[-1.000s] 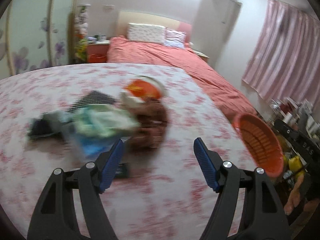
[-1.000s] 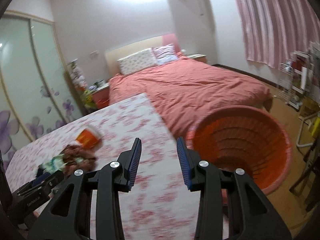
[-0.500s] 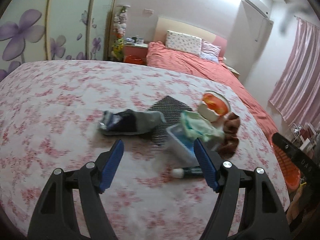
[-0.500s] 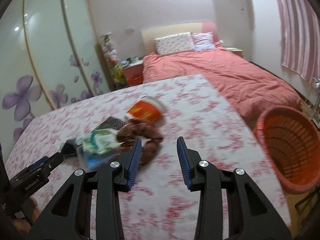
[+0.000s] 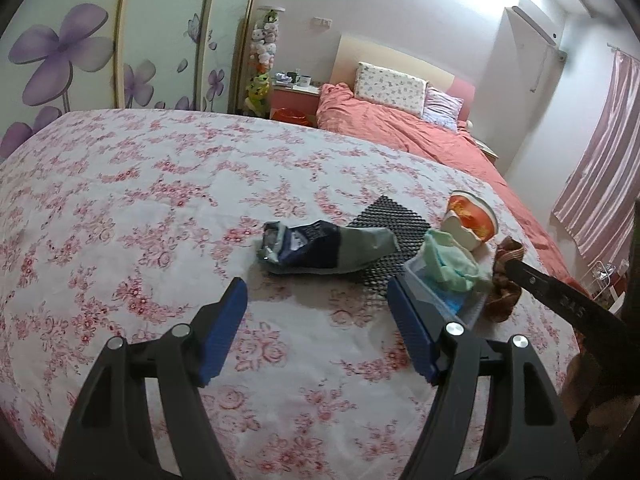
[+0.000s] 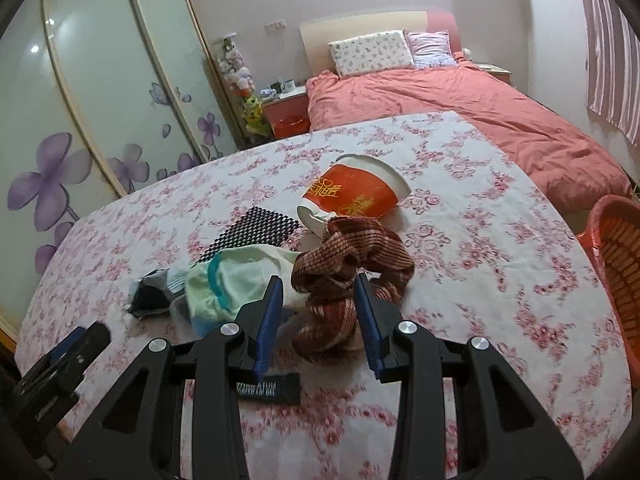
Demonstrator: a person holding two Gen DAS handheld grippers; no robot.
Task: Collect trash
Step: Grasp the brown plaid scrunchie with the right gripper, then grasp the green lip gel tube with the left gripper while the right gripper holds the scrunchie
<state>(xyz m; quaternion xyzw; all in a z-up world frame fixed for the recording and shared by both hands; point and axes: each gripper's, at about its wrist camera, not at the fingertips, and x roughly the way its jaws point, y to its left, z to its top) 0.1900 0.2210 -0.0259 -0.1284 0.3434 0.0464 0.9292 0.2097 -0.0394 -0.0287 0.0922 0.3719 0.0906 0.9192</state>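
**A:** so where's the trash at right now?

**B:** All in one heap on the bench [image 5: 140, 208], the one with the pink flowery cloth. There's a crumpled dark blue and grey wrapper [image 5: 324, 250] lying on its side, partly on a black mesh mat [image 5: 394, 226]. Right of that in my left view there's a clear plastic tub [image 5: 444, 296] with a pale green cloth [image 6: 240, 280] stuffed in it, then a red and white paper bowl [image 6: 352, 196] tipped over, and a brown checked cloth [image 6: 348, 276] bunched up touching the bowl.

**A:** you holding anything yet?

**B:** Nope. My left gripper [image 5: 318, 330] has its jaws spread wide with nothing between them, hanging over bare tablecloth just short of the wrapper. The right-hand jaw sits just in front of the tub. My right gripper [image 6: 318, 314] is only partly open, and the brown cloth shows in the gap between the jaws, but the pads aren't pressing on it as far as I can see. There's also a small black comb-looking thing [image 6: 268, 390] on the cloth under that gripper, can't tell exactly what it is.

**A:** and the bin?

**B:** Orange basket [image 6: 616, 256] off the right edge of the bench, down beside it. Behind everything is a bed [image 6: 460, 96] with a coral duvet, and a wardrobe [image 6: 100, 92] with purple flowers on the doors.
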